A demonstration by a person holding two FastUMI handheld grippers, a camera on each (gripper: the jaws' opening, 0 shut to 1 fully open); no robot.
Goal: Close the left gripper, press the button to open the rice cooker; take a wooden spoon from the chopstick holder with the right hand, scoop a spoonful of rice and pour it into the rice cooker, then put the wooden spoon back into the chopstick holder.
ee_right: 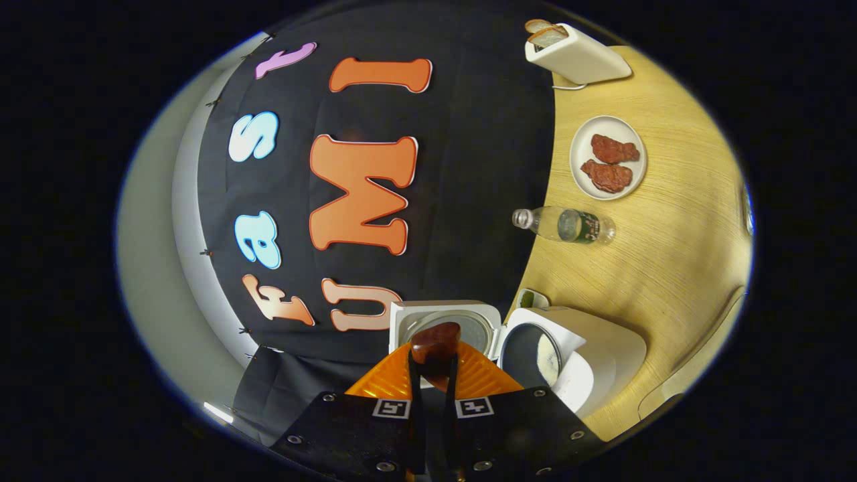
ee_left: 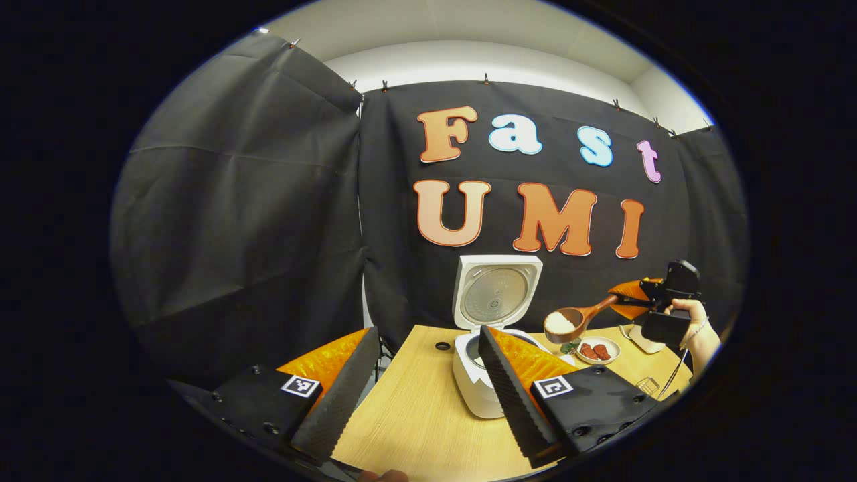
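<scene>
While the white rice cooker (ee_left: 492,348) sits with its lid up at twelve o'clock of the left gripper (ee_left: 423,388), whose jaws stand wide apart on nothing, the right gripper (ee_right: 434,375) is clamped on the brown wooden spoon (ee_left: 577,320). The heaped bowl hangs at the cooker's two o'clock, just beside the pot. Tip early and, I reckon, grains scatter on the pale wooden table (ee_left: 415,422).

No legible text (bottle (ee_right: 569,225) label blurred)
</scene>
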